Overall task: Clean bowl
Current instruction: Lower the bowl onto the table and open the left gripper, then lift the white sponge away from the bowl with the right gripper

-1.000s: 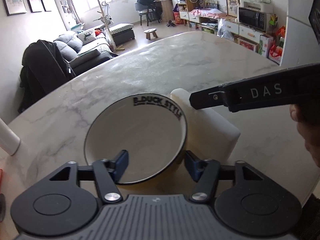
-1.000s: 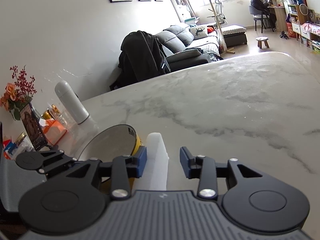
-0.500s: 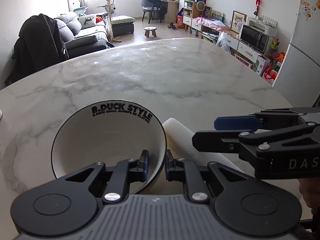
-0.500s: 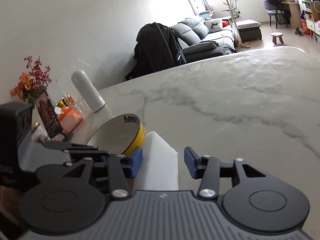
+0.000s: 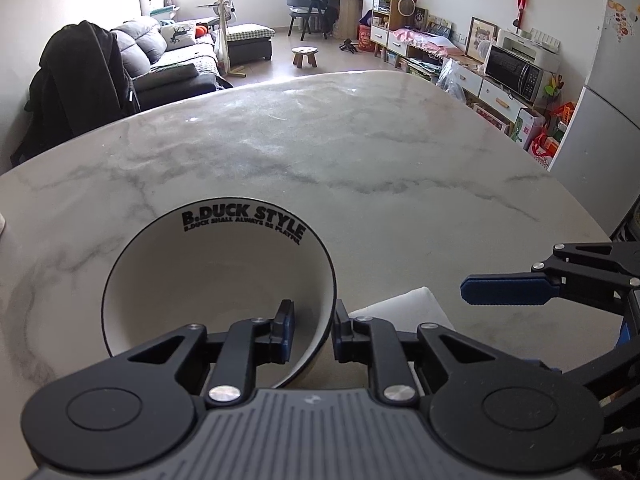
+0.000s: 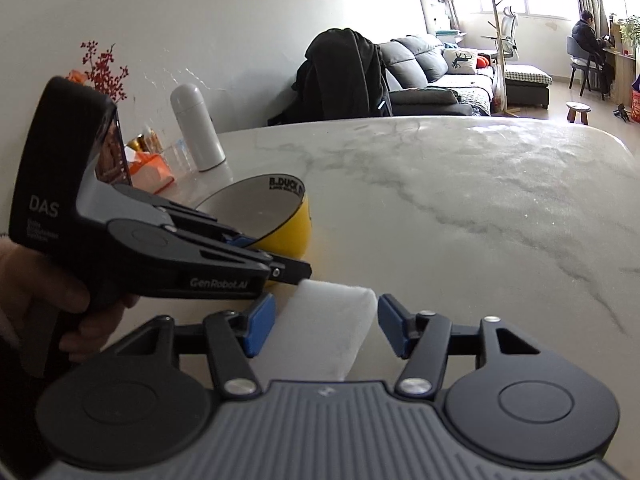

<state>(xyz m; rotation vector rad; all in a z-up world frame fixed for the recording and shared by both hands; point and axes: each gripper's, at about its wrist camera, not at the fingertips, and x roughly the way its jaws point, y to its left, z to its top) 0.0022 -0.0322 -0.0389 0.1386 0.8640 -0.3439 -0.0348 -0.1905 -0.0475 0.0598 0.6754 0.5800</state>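
On the marble table (image 5: 360, 160), at its near edge, read from left to right.

**Left:** glazed bowl (image 5: 208, 280), white inside, yellow outside, black-rimmed and lettered, resting on the tabletop; degree of tilt not discernible. Straddled at its near right rim by the left gripper (image 5: 314, 328), one pad (image 5: 287, 328) inside the wall and the other outside. Jaws narrow, just eased apart a little, with a sliver of white wall showing beside the inner pad. Judged a loose bracket rather than a firm pinch.

Probably ceramic: rigid, rather heavy for a rim hold, slick under the pads, liable to chip if dropped or knocked on the stone. Best taken on the rim wall, pads square across it, firmly enough to stop turning under wiping.

**Centre:** white sponge block (image 5: 404, 306), lying flat just right of the bowl; contact between the two not discernible. Judged light, soft, compressible, not fragile. Best taken across its narrow width, leaving the forward end free for the bowl's interior.

**Right:** right gripper (image 6: 326, 320), roughly half open, jaws just widened, set either side of the sponge with a clear gap at each pad. Nothing held.
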